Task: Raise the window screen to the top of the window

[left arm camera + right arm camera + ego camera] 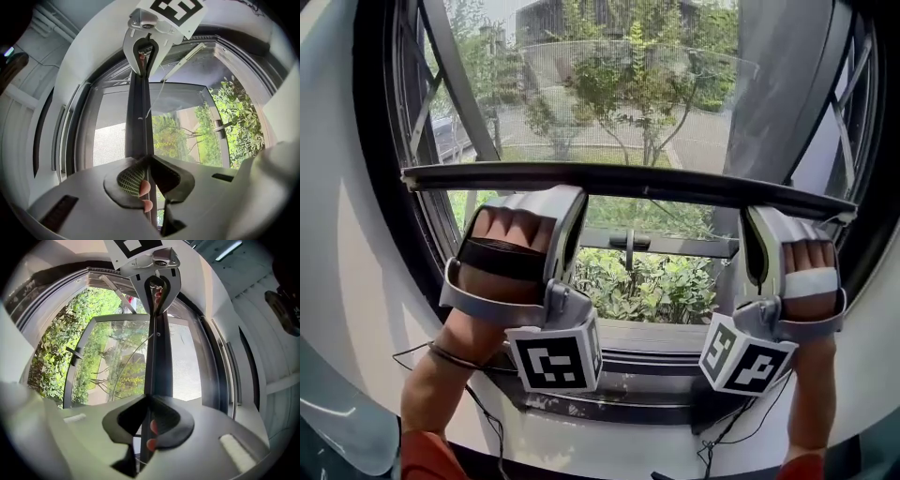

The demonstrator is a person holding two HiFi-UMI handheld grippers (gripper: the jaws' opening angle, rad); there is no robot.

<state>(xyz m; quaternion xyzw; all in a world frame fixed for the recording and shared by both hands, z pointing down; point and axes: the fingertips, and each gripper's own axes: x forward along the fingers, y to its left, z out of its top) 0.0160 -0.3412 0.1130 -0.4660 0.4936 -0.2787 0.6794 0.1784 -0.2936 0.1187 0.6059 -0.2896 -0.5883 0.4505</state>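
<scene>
The window screen's dark bottom bar (675, 184) runs level across the window, with see-through mesh (619, 103) above it. My left gripper (569, 199) is shut on the bar toward its left end. My right gripper (754, 214) is shut on it near its right end. In the left gripper view the bar (138, 117) passes between my left gripper's (147, 161) jaws and runs up to the other gripper (147, 47). The right gripper view mirrors this: the bar (159, 362) sits pinched in my right gripper (150, 401), and the left one (157, 284) clamps the far end.
Below the bar the window stands open onto green bushes (656, 281). A dark window handle (628, 242) sits on the lower frame rail, and the sill (647, 361) lies under the marker cubes. A grey panel (787, 84) fills the upper right. White wall curves round both sides.
</scene>
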